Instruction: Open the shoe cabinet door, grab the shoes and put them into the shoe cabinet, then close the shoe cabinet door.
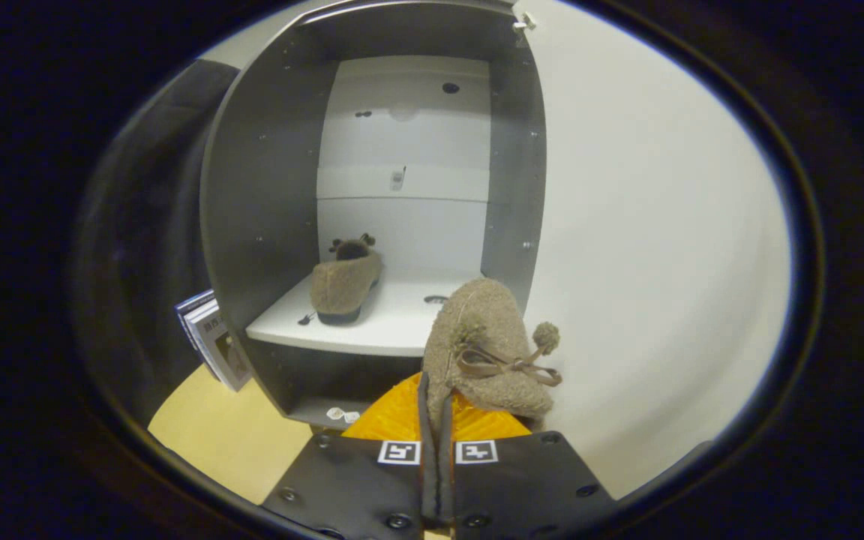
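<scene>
Between the claw fingers, pinched at its back edge, hangs a fuzzy brown slipper. Fingers nearly together w/ only the slipper's rim between them; both press on it, so grip looks firm. Slipper carried toe-up, bow and pompom facing the open door, prob. because a heel pinch is the only thin edge the claw can close on.

Cabinet stands open just ahead; door swung fully to the right, clear of the opening. On the white shelf inside, the other slipper sits toward the left, toe pointing inward. Right half of shelf bare, approx. enough room for the pair to sit side by side; likely why the first was set left.

Held slipper is at the shelf's front edge, right of centre, not yet resting on it. Judgement: door step done, one shoe stowed, second in transit; placing and door closing remain.

Books lean against cabinet's left outer wall on the yellow floor, well apart from the working path. Small white tags lie on the lower compartment floor; purpose unclear.

Risk: the loose bow may snag on the shelf lip.
</scene>
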Available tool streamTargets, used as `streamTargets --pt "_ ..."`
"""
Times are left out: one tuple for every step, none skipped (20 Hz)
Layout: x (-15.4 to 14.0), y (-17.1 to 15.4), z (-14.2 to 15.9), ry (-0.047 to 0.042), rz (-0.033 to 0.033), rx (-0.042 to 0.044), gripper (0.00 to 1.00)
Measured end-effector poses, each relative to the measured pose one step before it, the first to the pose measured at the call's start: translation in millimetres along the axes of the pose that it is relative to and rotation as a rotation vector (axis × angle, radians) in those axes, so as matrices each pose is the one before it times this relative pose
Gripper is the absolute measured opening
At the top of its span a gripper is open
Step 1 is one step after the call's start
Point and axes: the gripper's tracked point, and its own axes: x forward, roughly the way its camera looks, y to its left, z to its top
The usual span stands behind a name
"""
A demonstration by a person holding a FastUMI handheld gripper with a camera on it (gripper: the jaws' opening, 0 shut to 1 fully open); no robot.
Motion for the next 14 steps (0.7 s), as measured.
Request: streamTargets --pt "5.76 -0.2 8.13 -0.00786 0.00004 -0.00351 0.03" --pt "3.88 0.42 3.43 -0.0058 0.00168 0.00145 0.03" --pt "8.54 0.45 5.29 -0.00328 -0.00175 0.00487 0.03" --pt "6.63 0.04 6.15 -0.00586 -0.00356 0.0033 0.03" --pt "5.83 -0.16 4.19 -0.00476 -0.00261 -0.00223 0.03" --pt "6.58 -0.28 4.01 -0.00092 -0.00105 -0.00577 0.03" --pt "6.34 0.18 3.57 0.00052 0.00129 -0.00591 0.03" --pt "5.91 1.27 3.82 0.00002 0.00285 -0.00475 0.03" --pt "8.3 0.65 2.59 0.00382 0.00322 -0.00748 0.03" --pt "7.72 1.59 2.98 0.00047 0.00307 -0.0043 0.03" --pt "8.28 2.75 3.69 0.00208 0.00527 -0.00456 0.03" --pt "7.79 3.41 4.28 -0.00382 0.0042 -0.00583 0.03" --pt "8.13 2.41 4.37 -0.00192 0.00144 -0.01149 0.03" --pt "9.64 2.35 4.39 -0.00237 0.00152 -0.01432 0.03"
